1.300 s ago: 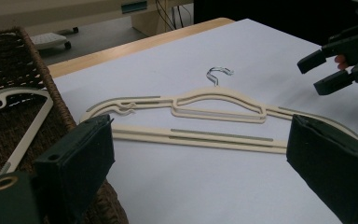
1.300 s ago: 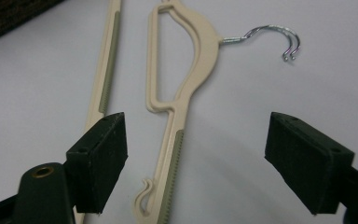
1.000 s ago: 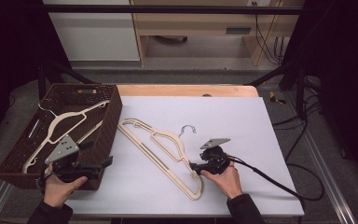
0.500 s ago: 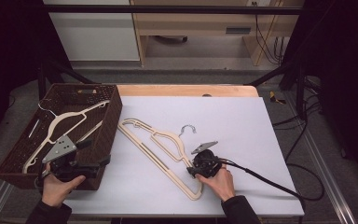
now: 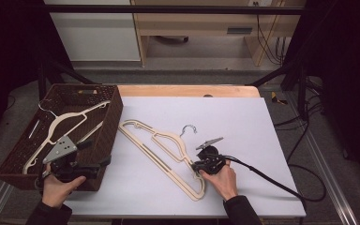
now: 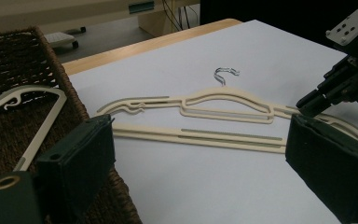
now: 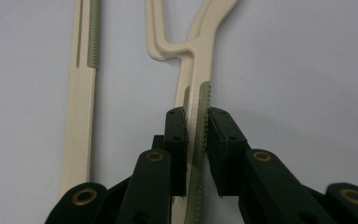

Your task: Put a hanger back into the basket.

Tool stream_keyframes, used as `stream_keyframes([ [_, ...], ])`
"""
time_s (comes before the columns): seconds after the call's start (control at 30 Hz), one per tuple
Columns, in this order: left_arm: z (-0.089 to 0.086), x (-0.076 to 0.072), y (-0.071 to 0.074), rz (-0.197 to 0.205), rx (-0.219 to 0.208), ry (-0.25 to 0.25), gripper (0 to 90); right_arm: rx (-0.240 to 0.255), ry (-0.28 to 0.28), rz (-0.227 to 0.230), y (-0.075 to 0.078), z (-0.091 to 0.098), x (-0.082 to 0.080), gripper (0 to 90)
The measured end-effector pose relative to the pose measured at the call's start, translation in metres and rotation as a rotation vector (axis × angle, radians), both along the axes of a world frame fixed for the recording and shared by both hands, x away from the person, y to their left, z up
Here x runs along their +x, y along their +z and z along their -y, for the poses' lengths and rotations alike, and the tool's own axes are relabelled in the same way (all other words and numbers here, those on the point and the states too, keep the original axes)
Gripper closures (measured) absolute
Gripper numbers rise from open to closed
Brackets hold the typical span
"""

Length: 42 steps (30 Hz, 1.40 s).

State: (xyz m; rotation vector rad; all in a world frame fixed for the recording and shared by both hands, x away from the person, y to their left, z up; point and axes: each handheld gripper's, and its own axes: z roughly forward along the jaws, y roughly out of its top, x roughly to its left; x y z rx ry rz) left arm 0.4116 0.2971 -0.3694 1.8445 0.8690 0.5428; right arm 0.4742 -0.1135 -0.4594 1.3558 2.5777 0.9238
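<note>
Hanger (image 5: 166,154) on the white table (image 5: 243,122) is what's being worked on here, a cream plastic one lying flat near the middle, metal hook (image 5: 188,129) pointing toward the far edge. Just left of it sits a dark wicker basket (image 5: 115,105) with a second cream hanger (image 5: 58,126) lying inside. Right tool (image 5: 198,165) is down on the near arm of the table hanger, and its jaws have just been closing; in the right gripper view the ribbed strip of that arm (image 7: 196,140) sits between the pads, pretty much clamped. Left tool (image 5: 104,161) hovers at the basket's near corner with its jaws spread wide, nothing between them
</note>
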Motion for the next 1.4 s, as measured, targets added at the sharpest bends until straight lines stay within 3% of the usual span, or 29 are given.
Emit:
stream_keyframes([
  [0.07,0.0,0.0,0.0,-0.001,0.002,0.0,7.8,-0.006,-0.002,0.007,0.0,0.001,0.002,78.7],
  [0.1,0.0,0.0,0.0,0.0,0.003,0.001,7.8,-0.069,-0.028,0.036,0.001,0.004,0.003,79.0],
  [0.17,0.0,0.0,0.0,0.0,0.004,0.0,7.8,-0.086,-0.019,0.047,0.0,0.007,0.004,79.0],
  [0.23,0.0,0.0,0.0,-0.003,0.003,0.0,7.9,-0.033,-0.031,0.021,-0.001,0.013,0.006,79.0],
  [0.27,0.001,0.0,0.0,-0.004,0.003,0.0,7.9,-0.033,-0.031,0.021,-0.001,0.013,0.006,79.0],
  [0.4,0.002,0.0,-0.001,-0.004,0.006,-0.002,7.9,-0.046,-0.034,0.03,-0.001,0.014,0.008,78.4],
  [0.53,0.003,0.001,-0.001,-0.005,0.011,-0.005,7.9,-0.044,-0.023,0.043,-0.005,0.011,0.01,70.4],
  [0.63,0.003,0.001,-0.002,-0.007,0.011,-0.007,8.0,-0.053,-0.012,0.063,-0.005,0.011,0.009,74.7],
  [0.67,0.004,0.001,-0.002,-0.007,0.012,-0.007,8.0,-0.076,-0.003,0.072,-0.005,0.012,0.009,76.7],
  [0.7,0.004,0.001,-0.002,-0.006,0.012,-0.007,8.0,-0.076,-0.02,0.071,-0.005,0.01,0.008,78.5],
  [0.83,0.003,0.0,-0.001,-0.003,0.011,-0.007,8.1,-0.071,-0.017,0.068,-0.004,0.011,0.009,79.3],
  [0.9,0.003,0.0,-0.001,-0.004,0.008,-0.005,8.1,-0.1,-0.011,0.084,-0.002,0.015,0.01,79.4],
  [1.0,0.003,0.0,-0.001,-0.002,0.01,-0.007,8.2,-0.105,-0.01,0.077,0.0,0.016,0.01,79.2],
  [1.07,0.003,0.0,-0.001,-0.004,0.011,-0.007,8.2,-0.103,0.0,0.057,-0.003,0.014,0.01,78.4],
  [1.1,0.003,0.0,-0.001,-0.003,0.012,-0.008,8.2,-0.106,0.007,0.071,-0.003,0.014,0.01,77.0],
  [1.17,0.004,0.0,-0.001,-0.002,0.012,-0.009,8.2,-0.089,0.035,0.058,-0.003,0.013,0.01,69.3],
  [1.3,0.005,0.0,-0.001,-0.003,0.016,-0.011,8.2,-0.127,0.035,0.087,-0.004,0.012,0.008,76.8],
  [1.4,0.006,-0.001,-0.001,-0.002,0.016,-0.012,8.3,-0.121,0.022,0.085,-0.004,0.012,0.008,78.9],
])
